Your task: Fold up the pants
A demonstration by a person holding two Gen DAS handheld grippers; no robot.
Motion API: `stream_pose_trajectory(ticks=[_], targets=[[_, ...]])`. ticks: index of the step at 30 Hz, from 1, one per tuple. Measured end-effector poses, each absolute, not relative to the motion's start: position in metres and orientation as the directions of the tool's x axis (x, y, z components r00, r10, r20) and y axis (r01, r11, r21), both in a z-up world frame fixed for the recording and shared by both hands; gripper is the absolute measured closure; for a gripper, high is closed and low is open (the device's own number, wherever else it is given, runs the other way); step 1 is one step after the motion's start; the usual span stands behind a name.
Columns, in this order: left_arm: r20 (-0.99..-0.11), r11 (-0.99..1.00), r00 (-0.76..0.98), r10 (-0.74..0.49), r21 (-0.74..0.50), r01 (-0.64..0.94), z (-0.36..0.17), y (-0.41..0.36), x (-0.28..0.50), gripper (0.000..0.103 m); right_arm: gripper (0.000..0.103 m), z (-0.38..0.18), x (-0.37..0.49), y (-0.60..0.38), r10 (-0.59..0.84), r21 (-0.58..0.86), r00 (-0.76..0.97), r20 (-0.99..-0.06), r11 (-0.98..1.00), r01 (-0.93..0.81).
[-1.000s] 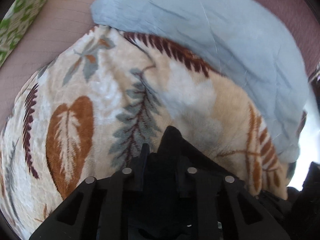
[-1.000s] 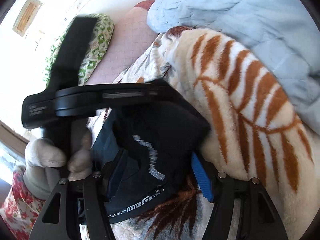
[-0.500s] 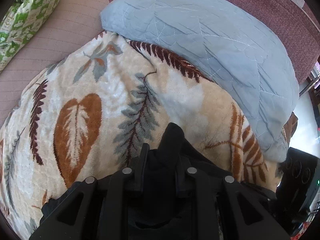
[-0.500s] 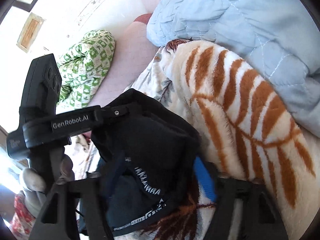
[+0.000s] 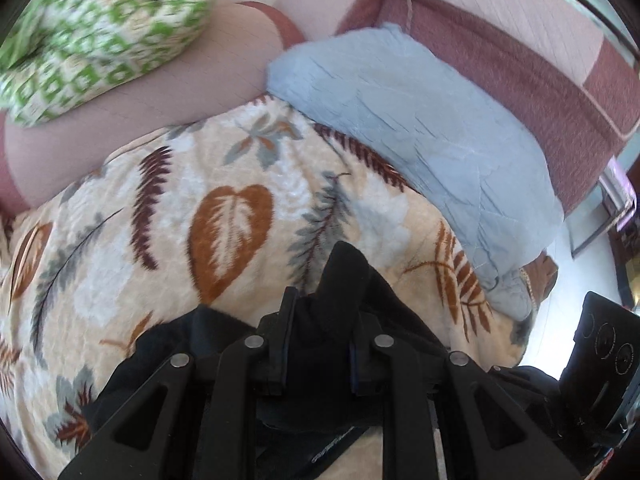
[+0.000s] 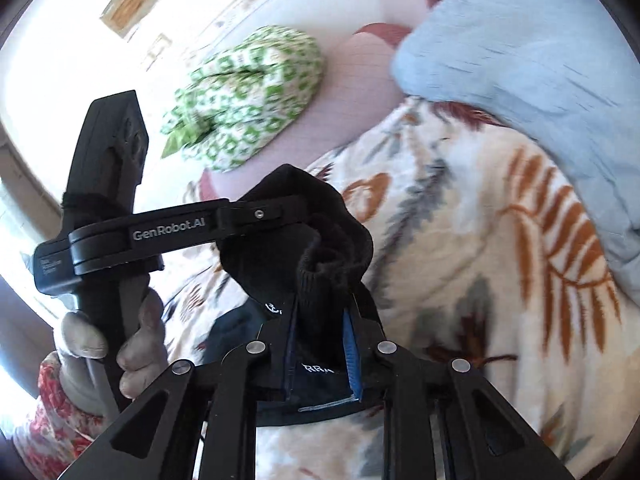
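Right wrist view: the black pants [image 6: 316, 240] are bunched between both grippers above a leaf-patterned blanket [image 6: 500, 280], and 2 grips are in place. The right gripper [image 6: 322, 340] is seen clamped on a ribbed edge of the fabric, its blue-lined pads [image 6: 350, 344] pressed against the cloth on both sides with white lettering showing just below. The left gripper [image 6: 288, 210] is seen crossing from the left, held by a gloved hand [image 6: 116, 344], its tip buried in the same dark bundle. In the left wrist view the left gripper [image 5: 320, 344] is closed on a peak of the pants [image 5: 344, 280], with more black cloth trailing below onto the blanket [image 5: 180, 208]. The task is judged to be at an early stage: the garment has been picked up at 2 points but no flat layout or crease is visible, so spreading, aligning the legs and folding are all judged to remain. Much is hidden: the legs and full length of the pants are cut off beneath the gripper bodies, and which part is held, waistband or cuff, cannot be told for certain. A blue quilt [image 5: 420, 120] and a green-patterned cushion [image 5: 100, 40] lie beyond, blurred, on a pink sofa [image 5: 500, 40].
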State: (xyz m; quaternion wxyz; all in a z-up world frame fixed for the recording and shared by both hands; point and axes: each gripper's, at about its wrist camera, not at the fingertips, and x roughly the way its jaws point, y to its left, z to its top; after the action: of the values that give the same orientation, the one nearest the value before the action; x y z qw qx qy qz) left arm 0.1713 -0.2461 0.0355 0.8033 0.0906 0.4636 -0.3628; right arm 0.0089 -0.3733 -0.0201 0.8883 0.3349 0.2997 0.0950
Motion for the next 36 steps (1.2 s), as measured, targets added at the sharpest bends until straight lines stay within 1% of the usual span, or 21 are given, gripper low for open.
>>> stream_pose_trajectory(ticks=[5, 12, 18, 20, 22, 25, 26, 28, 30, 31, 32, 36], targets=[[-0.791, 0.781, 0.337, -0.511, -0.263, 0.566, 0.035, -0.173, 0.177, 0.084, 0.081, 0.002, 0.021, -0.323, 0.432, 0.597, 0.763, -0.481, 0.798, -0.075], [-0.781, 0.828, 0.347, -0.519, -0.358, 0.432, 0.011, -0.095, 0.184, 0.082, 0.081, 0.003, 0.041, -0.237, 0.502, 0.506, 0.665, -0.553, 0.836, -0.211], [-0.773, 0.841, 0.355, -0.526, -0.409, 0.355, -0.013, -0.057, 0.192, 0.076, 0.081, -0.016, 0.058, -0.181, 0.527, 0.472, 0.582, -0.620, 0.842, -0.261], [-0.775, 0.848, 0.361, -0.518, -0.411, 0.334, -0.021, -0.045, 0.193, 0.069, 0.081, -0.026, 0.065, -0.168, 0.538, 0.477, 0.548, -0.640, 0.838, -0.264], [-0.776, 0.855, 0.369, -0.512, -0.420, 0.304, -0.029, -0.030, 0.192, 0.066, 0.080, -0.036, 0.071, -0.160, 0.556, 0.497, 0.514, -0.654, 0.827, -0.262], [-0.755, 0.837, 0.361, -0.547, -0.483, 0.258, -0.036, -0.001, 0.193, 0.066, 0.076, -0.050, 0.076, -0.152, 0.563, 0.509, 0.485, -0.669, 0.823, -0.253], [-0.746, 0.830, 0.364, -0.557, -0.501, 0.244, -0.037, 0.009, 0.193, 0.064, 0.075, -0.052, 0.076, -0.150, 0.562, 0.506, 0.480, -0.674, 0.824, -0.254], [-0.735, 0.829, 0.384, -0.559, -0.516, 0.218, -0.037, 0.027, 0.189, 0.062, 0.070, -0.052, 0.074, -0.146, 0.557, 0.494, 0.473, -0.682, 0.829, -0.263], [-0.718, 0.822, 0.406, -0.566, -0.534, 0.200, -0.036, 0.044, 0.181, 0.059, 0.056, -0.047, 0.071, -0.144, 0.562, 0.491, 0.463, -0.686, 0.826, -0.276], [-0.712, 0.821, 0.419, -0.563, -0.537, 0.191, -0.036, 0.051, 0.176, 0.059, 0.051, -0.043, 0.068, -0.143, 0.565, 0.489, 0.459, -0.685, 0.824, -0.285], [-0.705, 0.823, 0.440, -0.557, -0.538, 0.180, -0.036, 0.059, 0.170, 0.059, 0.043, -0.038, 0.064, -0.144, 0.571, 0.488, 0.458, -0.682, 0.821, -0.297], [-0.653, 0.795, 0.505, -0.564, -0.594, 0.121, -0.041, 0.090, 0.145, 0.058, 0.041, -0.008, 0.050, -0.148, 0.573, 0.448, 0.495, -0.653, 0.819, -0.358]])
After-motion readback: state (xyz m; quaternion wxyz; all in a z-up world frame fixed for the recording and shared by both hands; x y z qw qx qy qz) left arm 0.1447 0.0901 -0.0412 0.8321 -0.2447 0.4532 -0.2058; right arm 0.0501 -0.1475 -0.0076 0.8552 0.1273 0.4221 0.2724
